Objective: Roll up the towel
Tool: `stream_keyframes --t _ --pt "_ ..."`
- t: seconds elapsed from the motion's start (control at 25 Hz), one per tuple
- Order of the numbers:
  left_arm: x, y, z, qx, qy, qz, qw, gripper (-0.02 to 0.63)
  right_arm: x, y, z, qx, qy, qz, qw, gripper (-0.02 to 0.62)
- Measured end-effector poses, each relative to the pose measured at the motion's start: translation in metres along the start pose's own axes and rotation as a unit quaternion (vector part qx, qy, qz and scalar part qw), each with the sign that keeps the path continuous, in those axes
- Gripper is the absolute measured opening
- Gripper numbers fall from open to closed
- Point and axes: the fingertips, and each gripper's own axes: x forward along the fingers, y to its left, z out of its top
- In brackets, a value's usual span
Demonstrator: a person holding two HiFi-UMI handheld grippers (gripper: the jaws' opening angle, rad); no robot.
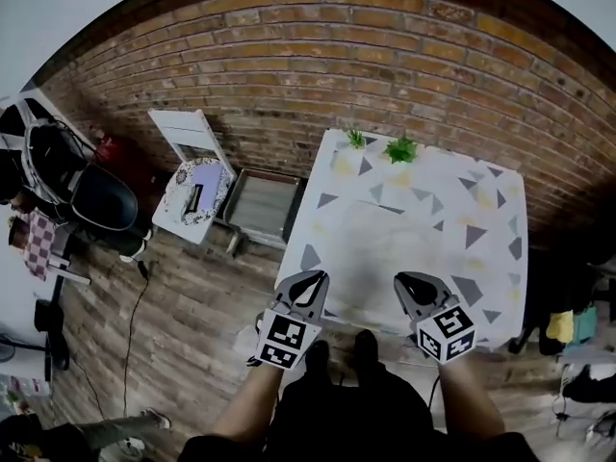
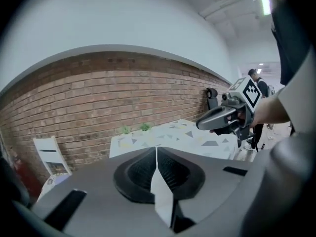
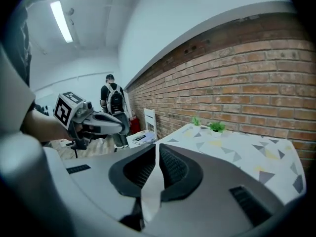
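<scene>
Two grippers are held at the near edge of the one table [image 1: 486, 221]. On both the left gripper [image 1: 310, 279] and the right gripper [image 1: 409, 282], the ribbed black pads are pressed together, with nothing clasped between them. One towel [image 1: 380, 243] (pale, flat, its outline faint) is spread in the middle of the table, on a white cloth printed with grey triangles. Its long axis cannot be made out. Two small green plants [image 1: 357, 139] [image 1: 400, 149] are set at the far edge, by a brick wall [image 1: 385, 56].

Pale cream towel [image 1: 380, 248] lies spread flat, unrolled, near-centre on the triangle-patterned table [image 1: 502, 210]; its edges are faint.
</scene>
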Motion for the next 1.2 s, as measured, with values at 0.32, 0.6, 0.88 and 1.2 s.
stream_keyframes --t 0.32,0.6,0.88,1.2 --pt "-0.001 -0.003 -0.032 0.035 -0.002 -0.116 0.9926 0.021 -0.011 0.034 -0.028 0.016 0.027 -0.111 0.993 0.077" --pt "0.026 -0.020 -0.077 0.086 0.059 -0.171 0.9798 0.026 -0.008 0.045 -0.086 0.007 0.099 -0.135 0.986 0.120" --pt "0.053 -0.060 -0.123 0.166 0.125 -0.251 0.9456 0.147 0.015 0.044 -0.150 -0.025 0.165 -0.118 0.979 0.137" --pt "0.083 -0.089 -0.168 0.245 0.185 -0.294 0.9051 0.172 0.037 0.031 -0.190 -0.063 0.223 -0.095 0.968 0.135"
